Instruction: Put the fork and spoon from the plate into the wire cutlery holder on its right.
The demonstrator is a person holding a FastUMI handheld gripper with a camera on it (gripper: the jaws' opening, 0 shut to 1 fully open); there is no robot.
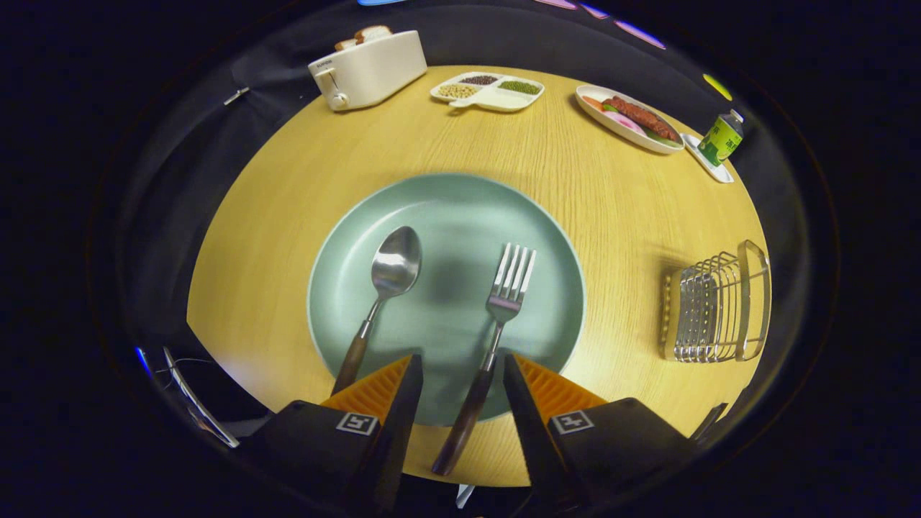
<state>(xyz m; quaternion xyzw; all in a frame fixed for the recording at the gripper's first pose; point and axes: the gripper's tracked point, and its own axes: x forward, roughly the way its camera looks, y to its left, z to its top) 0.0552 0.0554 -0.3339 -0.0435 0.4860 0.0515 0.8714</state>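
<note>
Lying between hand-held gripper fingers: fork

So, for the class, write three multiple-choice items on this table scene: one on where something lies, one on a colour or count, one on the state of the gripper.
1. Where does the fork's handle lie?
A. Between the gripper's fingers
B. Inside the wire cutlery holder
C. Beside the toaster

2. What colour is the plate that holds the fork and spoon?
A. White
B. Pale green
C. Red

3. How is the gripper?
A. Shut on the spoon
B. Shut on the fork
C. Open, touching nothing

Key: 1 A, the dark handle runs down the gap between the fingers. 2 B, the round plate is pale green. 3 C, space shows on both sides of the fork handle.
</note>
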